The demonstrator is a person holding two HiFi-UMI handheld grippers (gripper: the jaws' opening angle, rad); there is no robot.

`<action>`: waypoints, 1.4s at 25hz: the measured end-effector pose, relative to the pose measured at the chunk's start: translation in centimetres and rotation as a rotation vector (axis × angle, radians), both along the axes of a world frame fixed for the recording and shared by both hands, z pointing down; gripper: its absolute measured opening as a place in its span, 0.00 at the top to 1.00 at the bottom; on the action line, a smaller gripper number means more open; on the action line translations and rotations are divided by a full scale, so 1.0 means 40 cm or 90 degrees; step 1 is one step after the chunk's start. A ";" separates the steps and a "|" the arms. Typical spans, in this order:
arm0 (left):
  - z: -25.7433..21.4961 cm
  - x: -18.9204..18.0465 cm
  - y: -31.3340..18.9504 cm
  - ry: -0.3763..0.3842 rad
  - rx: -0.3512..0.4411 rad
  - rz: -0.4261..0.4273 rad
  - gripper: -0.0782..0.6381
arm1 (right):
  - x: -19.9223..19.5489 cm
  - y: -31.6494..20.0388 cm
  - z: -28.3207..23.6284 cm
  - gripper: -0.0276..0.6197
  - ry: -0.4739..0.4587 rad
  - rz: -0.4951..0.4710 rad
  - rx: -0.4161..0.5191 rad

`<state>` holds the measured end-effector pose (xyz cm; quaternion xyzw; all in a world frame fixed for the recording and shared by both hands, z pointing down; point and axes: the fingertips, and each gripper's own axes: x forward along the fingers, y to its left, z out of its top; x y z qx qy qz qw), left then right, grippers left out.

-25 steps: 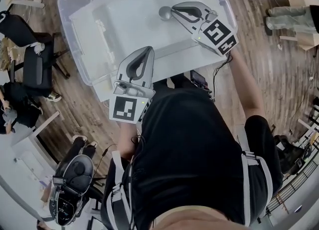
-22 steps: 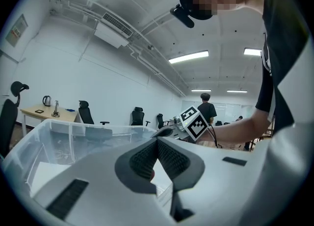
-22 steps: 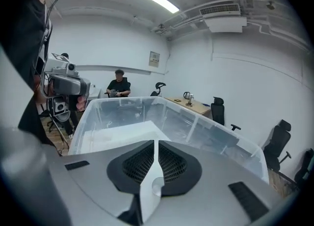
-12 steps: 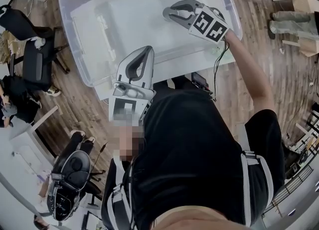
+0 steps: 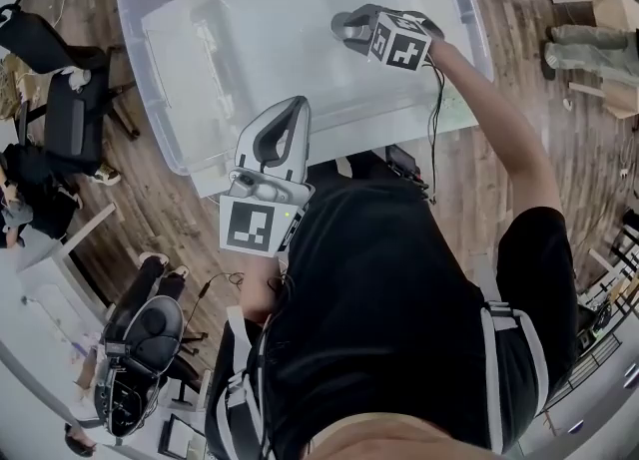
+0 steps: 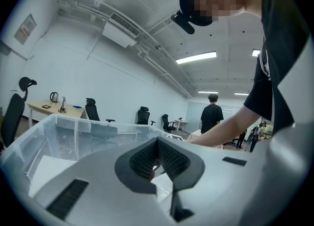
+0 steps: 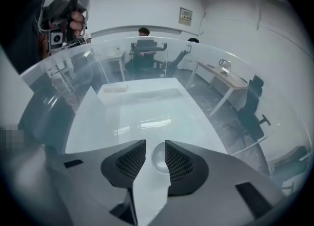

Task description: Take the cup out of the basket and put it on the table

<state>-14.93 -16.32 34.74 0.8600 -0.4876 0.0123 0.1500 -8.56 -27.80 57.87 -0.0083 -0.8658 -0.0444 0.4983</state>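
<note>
Wooden floorboards (image 5: 185,224) lie all round a white worktop (image 5: 359,145) that carries the basket (image 5: 158,84), a big clear plastic tub with a pale bottom; office chairs (image 5: 70,114) stand on the floor off the basket's left side.

Inside the basket, towards its right wall, the right gripper (image 7: 155,146) points down at the bottom, its marker cube (image 5: 399,41) uppermost and the person's bare forearm (image 5: 489,129) reaching over the near rim behind it; its fingers (image 7: 128,163) stand wide and are opening; between them sits the cup (image 7: 158,159), small, grey and round, its hollow facing up the gripper view; it lies close against one ribbed pad, while the other pad stands clear of it with a strip of basket bottom showing in the gap; whether the near pad touches it cannot be told; the cup is in the basket, not on the worktop outside it.

Outside the basket, at its near rim and towards its left half, the left gripper (image 5: 297,107) is held level, tips aimed across the rim into the basket; its fingers (image 6: 172,159) are drawn together at the tips, ribbed pads meeting in a narrow V, with nothing between them.
</note>
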 end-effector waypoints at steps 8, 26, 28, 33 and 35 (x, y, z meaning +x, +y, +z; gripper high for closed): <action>0.016 -0.016 0.003 -0.001 -0.011 -0.019 0.87 | 0.023 0.028 0.114 0.74 0.077 -0.056 -0.032; 0.029 -0.024 0.008 0.003 -0.018 -0.039 0.87 | 0.026 0.021 0.234 0.76 0.166 -0.127 0.018; 0.030 -0.023 0.010 0.005 -0.022 -0.040 0.87 | 0.027 0.012 0.239 0.82 0.169 -0.132 0.036; 0.033 -0.025 0.014 0.000 -0.027 -0.040 0.87 | 0.029 -0.003 0.239 0.91 0.174 -0.130 0.053; 0.035 -0.025 0.016 0.004 -0.027 -0.039 0.87 | 0.028 -0.008 0.236 0.91 0.171 -0.125 0.054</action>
